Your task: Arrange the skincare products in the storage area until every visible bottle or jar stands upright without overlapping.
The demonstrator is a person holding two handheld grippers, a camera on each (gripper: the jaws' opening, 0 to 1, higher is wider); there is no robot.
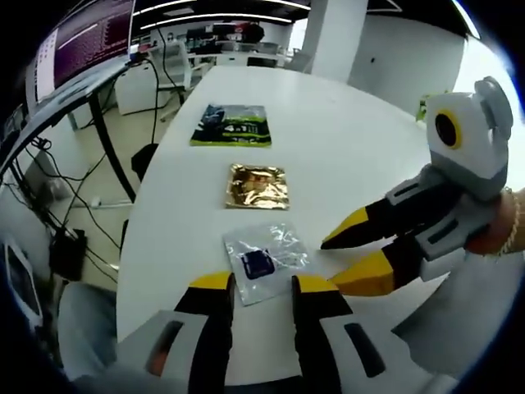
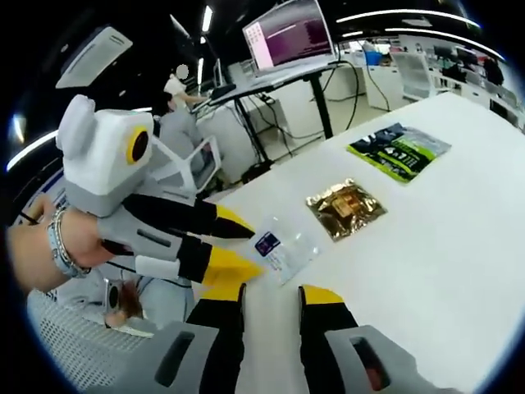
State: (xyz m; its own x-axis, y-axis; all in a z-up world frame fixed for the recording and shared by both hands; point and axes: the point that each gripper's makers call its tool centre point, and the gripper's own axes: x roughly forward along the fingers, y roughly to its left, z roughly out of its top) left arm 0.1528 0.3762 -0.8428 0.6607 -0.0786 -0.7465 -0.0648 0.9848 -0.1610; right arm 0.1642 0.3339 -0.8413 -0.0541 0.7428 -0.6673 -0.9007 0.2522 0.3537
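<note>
Three flat packets lie in a row on the white table (image 1: pixel 353 156). The farthest is a green and blue packet (image 1: pixel 233 125) (image 2: pixel 399 150). A gold foil packet (image 1: pixel 258 185) (image 2: pixel 346 208) lies in the middle. Nearest is a clear packet with a dark blue label (image 1: pixel 264 261) (image 2: pixel 287 246). My left gripper (image 1: pixel 264 286) (image 2: pixel 256 250) is open, its tips at the clear packet's near edge with nothing between them. From the other side, my right gripper (image 2: pixel 271 294) (image 1: pixel 332 263) is also open and points at the same packet, just short of it.
The table's edge (image 1: pixel 131 246) runs close to the packets, with floor cables (image 1: pixel 74 205) and a desk with a lit monitor (image 2: pixel 289 33) beyond it. A person's hand with a bracelet (image 2: pixel 57 242) holds the left gripper. The far side of the table (image 2: pixel 459 246) is bare.
</note>
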